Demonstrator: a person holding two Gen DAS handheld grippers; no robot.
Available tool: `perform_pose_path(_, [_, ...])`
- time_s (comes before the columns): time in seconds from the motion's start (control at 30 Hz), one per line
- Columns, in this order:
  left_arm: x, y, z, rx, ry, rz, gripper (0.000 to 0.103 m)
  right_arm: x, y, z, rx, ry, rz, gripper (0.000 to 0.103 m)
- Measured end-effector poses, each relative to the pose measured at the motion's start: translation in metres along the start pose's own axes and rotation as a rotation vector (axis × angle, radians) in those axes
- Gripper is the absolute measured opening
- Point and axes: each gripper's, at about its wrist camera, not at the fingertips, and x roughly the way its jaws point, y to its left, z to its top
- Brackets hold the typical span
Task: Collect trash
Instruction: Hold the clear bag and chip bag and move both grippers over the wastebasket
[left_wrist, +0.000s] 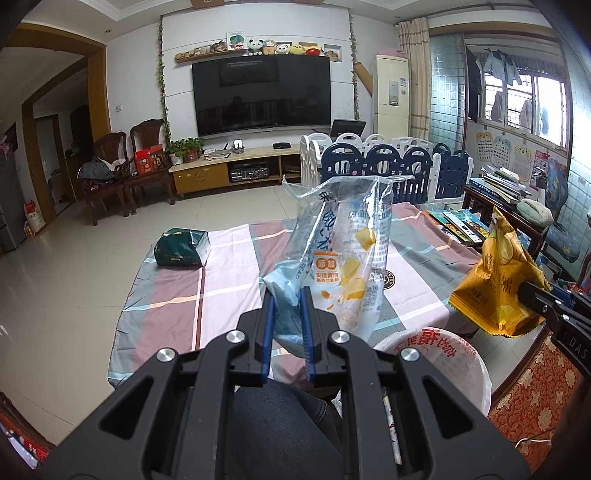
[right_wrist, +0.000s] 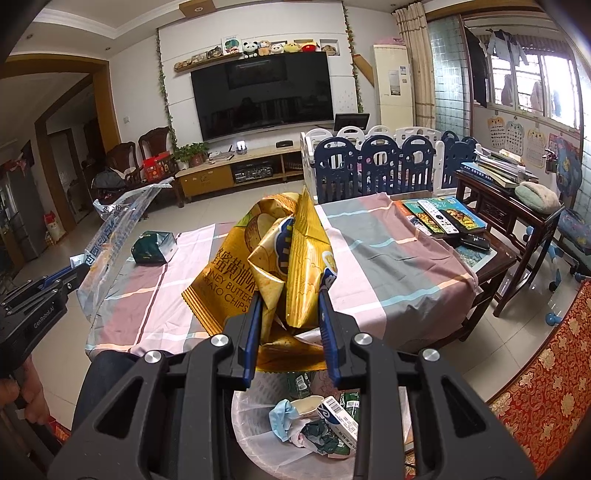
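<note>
Left claw (left_wrist: 287, 291) grips a clear bread wrapper (left_wrist: 332, 251), right claw (right_wrist: 290, 299) a yellow chip bag (right_wrist: 266, 266) above the part-filled trash bin (right_wrist: 255, 424) directly below; a green packet (right_wrist: 153, 246) remains ahead on the tabletop (right_wrist: 388, 258).

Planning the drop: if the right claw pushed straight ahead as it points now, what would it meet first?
Beyond the yellow chip bag that the right claw holds, probably the checked tablecloth; depth is unclear.

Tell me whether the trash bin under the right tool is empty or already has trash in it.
Already has trash. In the right wrist view the lined bin holds a blue mask, a paper cup and a barcoded box. How full, cannot tell.
</note>
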Motion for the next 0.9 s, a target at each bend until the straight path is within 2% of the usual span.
perform_pose_path(0.47, [0.007,0.011,-0.006,-0.04,0.02,0.008,0.015,0.011,0.023,-0.002,-0.045,0.03,0.022,0.03])
perform_pose_path(0.9, [0.008,0.008,-0.007,-0.029,0.038,-0.002,0.015,0.014,0.014,-0.007,-0.025,0.045,0.001,0.03])
